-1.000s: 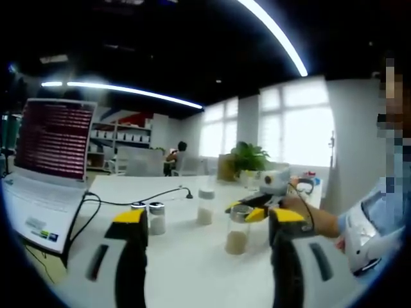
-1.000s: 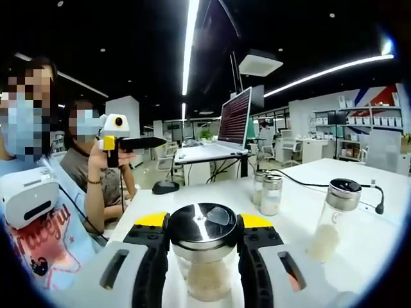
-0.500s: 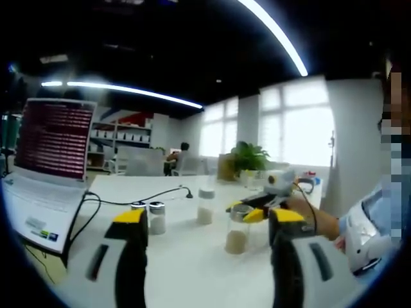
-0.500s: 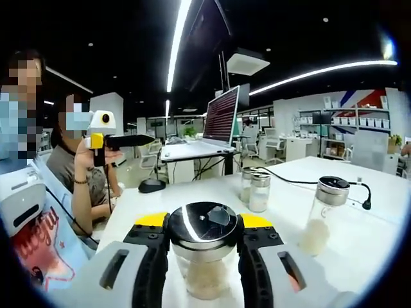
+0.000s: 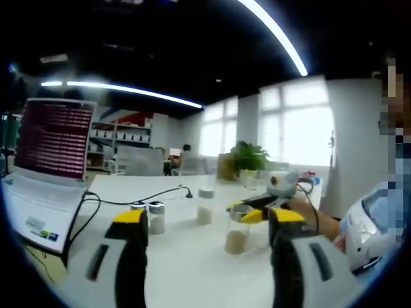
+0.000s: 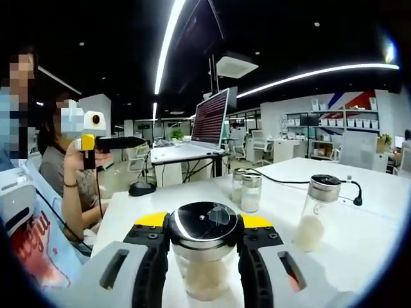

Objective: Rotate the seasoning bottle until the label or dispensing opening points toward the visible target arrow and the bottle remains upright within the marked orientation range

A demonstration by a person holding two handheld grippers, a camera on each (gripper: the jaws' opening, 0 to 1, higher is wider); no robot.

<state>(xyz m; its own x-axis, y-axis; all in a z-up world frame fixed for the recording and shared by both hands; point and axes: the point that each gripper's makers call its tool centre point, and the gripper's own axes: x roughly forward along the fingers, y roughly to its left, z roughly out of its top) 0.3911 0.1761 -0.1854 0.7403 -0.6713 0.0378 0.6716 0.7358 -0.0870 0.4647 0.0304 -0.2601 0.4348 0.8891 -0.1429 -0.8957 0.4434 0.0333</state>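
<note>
My right gripper (image 6: pixel 203 253) fingers clamped on the upright seasoning bottle (image 6: pixel 203 250), my left gripper (image 5: pixel 207 224) fingers spread wide over the bench (image 5: pixel 186 256), holding nothing

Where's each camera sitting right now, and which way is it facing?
Left gripper view: rides the open left gripper, facing across the white table toward the windows; the right gripper holds a bottle.
Right gripper view: rides the right gripper, shut on that bottle, facing the laptop; the left gripper shows.
Shared: bottle, table, laptop, second bottle.
</note>
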